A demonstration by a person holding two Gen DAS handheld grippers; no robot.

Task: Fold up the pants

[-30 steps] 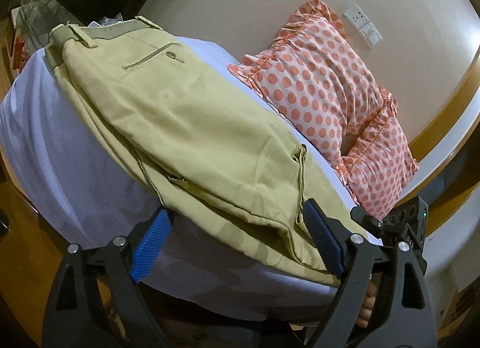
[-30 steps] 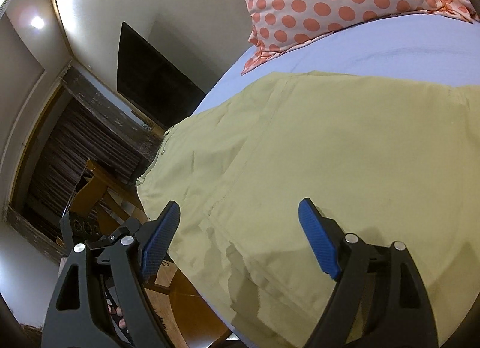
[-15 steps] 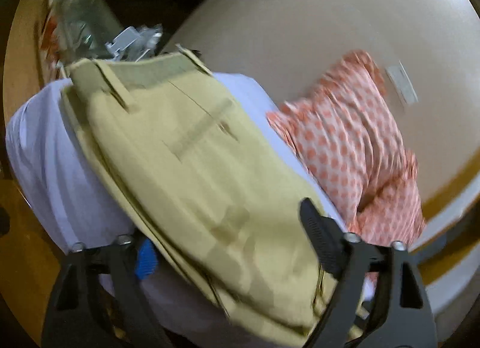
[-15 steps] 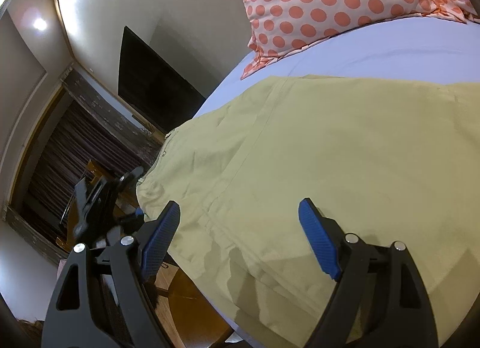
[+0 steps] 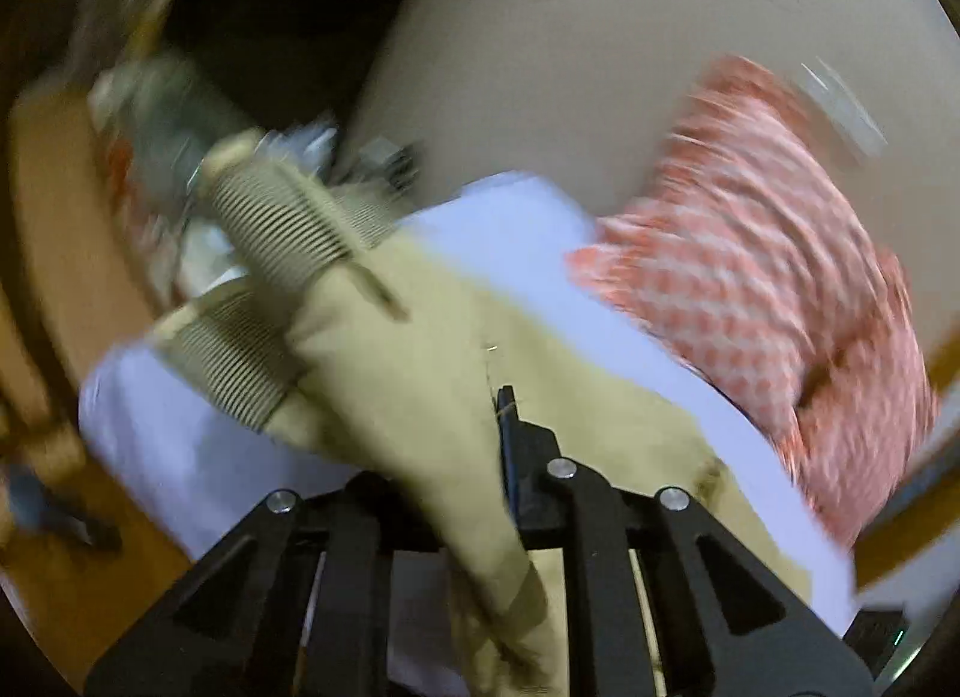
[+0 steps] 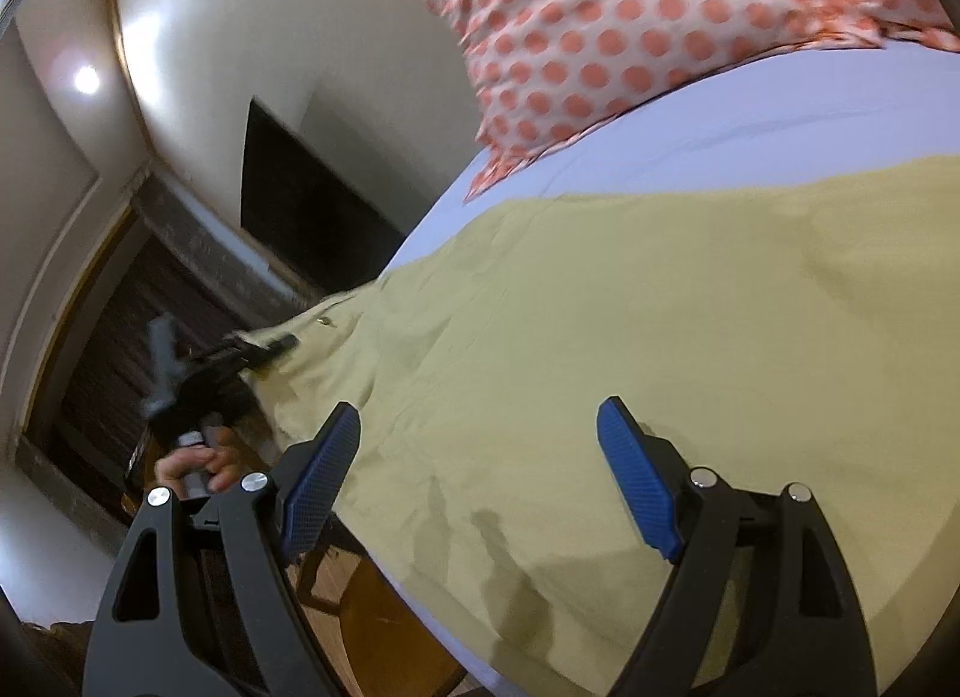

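Khaki pants [image 6: 630, 337] lie across a bed with a pale lilac sheet [image 6: 750, 120]. In the blurred left wrist view my left gripper [image 5: 480, 445] is shut on a fold of the pants [image 5: 408, 373] near the waistband, and the cloth rises between its jaws. The left gripper also shows in the right wrist view [image 6: 252, 355] at the pants' far edge. My right gripper [image 6: 480, 481] is open and empty, low over the near part of the pants.
An orange polka-dot pillow [image 6: 600, 24] lies at the head of the bed, also in the left wrist view [image 5: 750, 277]. A dark screen [image 6: 300, 199] hangs on the wall. Wooden floor [image 6: 372, 625] lies below the bed edge. Cluttered items [image 5: 168, 144] stand beyond the waistband.
My left gripper has moved along the bed edge to the waistband end and shut on the cloth, lifting it. My right gripper has stayed open over the pants.
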